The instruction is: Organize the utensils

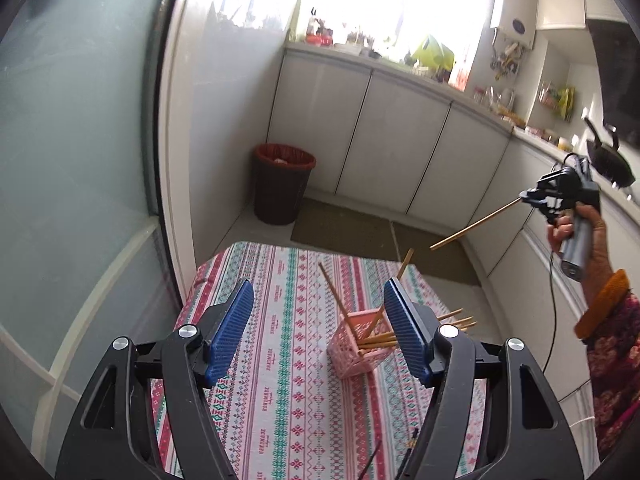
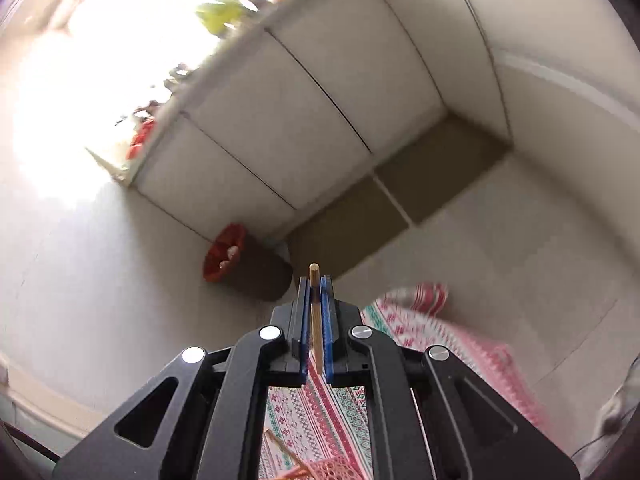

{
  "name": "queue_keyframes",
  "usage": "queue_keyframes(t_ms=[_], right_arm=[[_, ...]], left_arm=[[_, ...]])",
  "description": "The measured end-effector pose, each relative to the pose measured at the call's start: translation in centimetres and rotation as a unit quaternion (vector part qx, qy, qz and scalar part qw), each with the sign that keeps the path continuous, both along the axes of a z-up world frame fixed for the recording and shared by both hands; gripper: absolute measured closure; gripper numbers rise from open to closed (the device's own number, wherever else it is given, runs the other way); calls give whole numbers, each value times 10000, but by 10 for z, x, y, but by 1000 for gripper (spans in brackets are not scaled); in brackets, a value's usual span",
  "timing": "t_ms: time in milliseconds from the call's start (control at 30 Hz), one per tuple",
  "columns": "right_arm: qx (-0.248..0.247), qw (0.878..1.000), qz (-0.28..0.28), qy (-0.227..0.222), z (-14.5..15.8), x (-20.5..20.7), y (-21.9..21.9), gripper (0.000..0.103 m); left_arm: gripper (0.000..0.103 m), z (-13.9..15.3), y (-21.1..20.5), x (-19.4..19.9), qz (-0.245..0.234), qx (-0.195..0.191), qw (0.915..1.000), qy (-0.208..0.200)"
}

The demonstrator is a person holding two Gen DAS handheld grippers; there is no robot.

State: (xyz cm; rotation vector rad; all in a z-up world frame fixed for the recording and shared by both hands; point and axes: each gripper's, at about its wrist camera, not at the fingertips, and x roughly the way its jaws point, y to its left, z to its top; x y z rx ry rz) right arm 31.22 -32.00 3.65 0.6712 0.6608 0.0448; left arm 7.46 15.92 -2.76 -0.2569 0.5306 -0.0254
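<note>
A pink basket [image 1: 359,342] with lattice walls stands on the desk [image 1: 280,360], which is covered by a striped pink, green and white cloth. Several thin wooden chopsticks [image 1: 376,338] sit in it: two lean upright and stick out well above the rim, and a bundle lies low, the tips fanning out to the right over the edge (how many there are is hard to count behind the claw finger). The basket appears tilted on one corner, though the lens may exaggerate this.

The left claw [image 1: 319,332] is spread wide with nothing between its blue pads, held above the desk with the basket near its right finger.

The right claw [image 2: 316,320] is clenched on one chopstick [image 2: 315,312], a pale, round-ended wooden stick pinched between the blue pads. In the left view this stick [image 1: 476,225] slants down from the raised claw [image 1: 532,200], in the air above and to the right of the basket, well apart from it.

A dark bin [image 1: 282,184] with a red liner stands on the floor by the white cabinets.
</note>
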Motion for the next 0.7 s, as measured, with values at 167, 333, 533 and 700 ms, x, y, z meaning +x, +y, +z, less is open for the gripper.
queue_keyframes(t_ms=[167,333,533,700], right_arm=[[-316,9982,418,-307,62,-46,19,98],[-588,9935,907,-360,85,-84,54,98],[-765,9879,1350,-41,54,-94,106,98],[-1045,9827,1522,172,20,-87,137,98]], left_arm=[[38,5,9,-16,60,-272,9996,-77],[38,6,14,-24,29,-400,9992,-79],[38,7,26,-29,31,-546,9984,-110],[38,3,37,-28,54,-667,9978,-30]])
